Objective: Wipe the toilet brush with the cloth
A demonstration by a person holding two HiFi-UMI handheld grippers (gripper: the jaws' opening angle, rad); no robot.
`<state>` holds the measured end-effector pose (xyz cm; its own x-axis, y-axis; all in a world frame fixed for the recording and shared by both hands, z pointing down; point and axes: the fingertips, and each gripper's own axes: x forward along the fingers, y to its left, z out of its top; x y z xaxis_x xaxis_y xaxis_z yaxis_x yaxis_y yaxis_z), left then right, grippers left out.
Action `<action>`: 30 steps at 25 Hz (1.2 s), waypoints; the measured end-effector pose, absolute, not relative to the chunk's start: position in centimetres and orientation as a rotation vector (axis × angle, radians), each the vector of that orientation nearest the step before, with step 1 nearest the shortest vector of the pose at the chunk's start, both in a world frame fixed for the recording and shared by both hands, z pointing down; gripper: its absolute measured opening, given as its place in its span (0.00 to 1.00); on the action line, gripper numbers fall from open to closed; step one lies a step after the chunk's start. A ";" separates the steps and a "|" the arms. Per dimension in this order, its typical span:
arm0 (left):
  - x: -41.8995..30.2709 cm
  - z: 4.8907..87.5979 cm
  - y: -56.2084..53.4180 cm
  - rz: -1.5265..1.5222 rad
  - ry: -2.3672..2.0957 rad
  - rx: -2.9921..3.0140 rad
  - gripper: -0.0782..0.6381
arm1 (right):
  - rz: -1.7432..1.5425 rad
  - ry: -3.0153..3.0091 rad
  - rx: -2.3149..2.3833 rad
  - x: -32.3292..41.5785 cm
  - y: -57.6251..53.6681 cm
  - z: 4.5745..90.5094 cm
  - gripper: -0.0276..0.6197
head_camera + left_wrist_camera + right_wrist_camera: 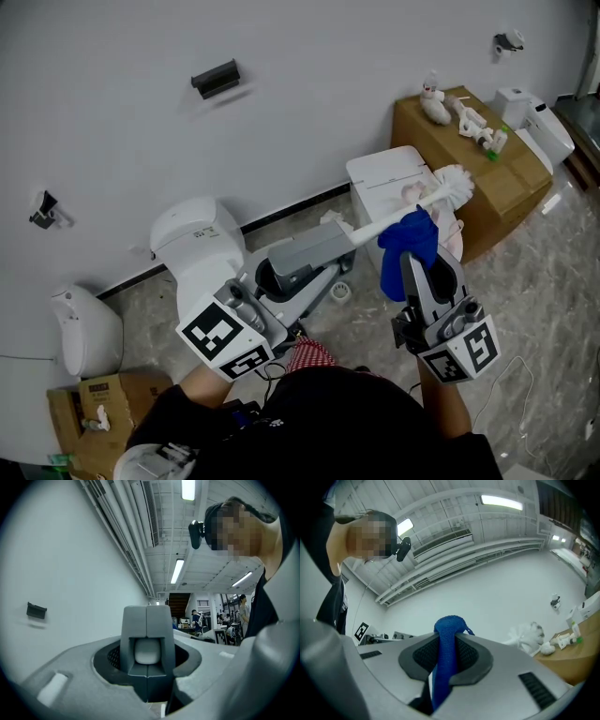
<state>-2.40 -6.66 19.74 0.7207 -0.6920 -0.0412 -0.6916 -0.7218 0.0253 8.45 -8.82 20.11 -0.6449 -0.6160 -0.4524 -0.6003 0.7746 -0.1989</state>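
Nearest the person, the left gripper [323, 246] is clamped on the butt end of a white plastic toilet brush [453, 185]. The brush is held in the air, its long axis running up and right, away from the person. The right gripper [414, 267] pinches a blue woven cloth [410, 240] (resting against the handle, just short of the bristles). A white toilet [192, 239] stands beyond. No writing is legible.

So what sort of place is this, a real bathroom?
Likely a mock bathroom in a workshop hall: a white toilet stands by a bare wall, a cardboard box nearby, and desks with people beyond.
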 end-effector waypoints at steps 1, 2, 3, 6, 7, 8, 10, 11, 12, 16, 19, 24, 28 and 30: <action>-2.3 19.9 -6.5 -0.068 -1.172 2.907 0.34 | -0.031 2.457 -0.898 8.5 -8.6 19.7 0.14; -2.2 20.1 -6.4 -0.062 -1.174 2.908 0.34 | -0.019 2.453 -0.887 8.5 -8.4 19.2 0.14; -2.1 20.1 -6.3 -0.056 -1.174 2.910 0.34 | -0.005 2.453 -0.877 8.3 -8.3 18.8 0.14; -1.8 20.2 -6.1 -0.047 -1.168 2.918 0.34 | 0.035 2.469 -0.847 7.4 -8.1 17.7 0.14; -1.8 20.2 -6.1 -0.046 -1.167 2.920 0.34 | 0.044 2.474 -0.832 7.0 -8.0 17.4 0.14; -1.8 20.2 -6.1 -0.044 -1.166 2.921 0.34 | 0.049 2.478 -0.816 6.6 -7.9 17.2 0.14; -1.7 20.2 -6.2 -0.039 -1.163 2.923 0.34 | 0.053 2.481 -0.781 5.9 -7.7 16.8 0.14; -1.7 20.2 -6.1 -0.037 -1.160 2.924 0.34 | 0.055 2.483 -0.767 5.5 -7.6 16.7 0.14; -1.7 20.2 -6.1 -0.035 -1.157 2.924 0.34 | 0.060 2.489 -0.759 5.2 -7.5 16.6 0.14; -1.5 20.2 -5.8 -0.047 -1.125 2.918 0.34 | 0.095 2.527 -0.762 4.1 -7.4 16.8 0.14; -1.5 20.1 -5.6 -0.057 -1.116 2.923 0.34 | 0.120 2.544 -0.771 3.6 -7.4 16.9 0.14; -1.5 19.9 -5.5 -0.034 -1.140 2.939 0.34 | 0.139 2.582 -0.790 3.2 -7.8 17.1 0.14; -1.4 19.6 -5.3 -0.036 -1.149 2.959 0.34 | 0.161 2.599 -0.799 3.0 -7.8 17.0 0.14; -1.4 19.7 -5.3 -0.035 -1.149 2.959 0.34 | 0.167 2.614 -0.807 2.9 -7.9 17.2 0.14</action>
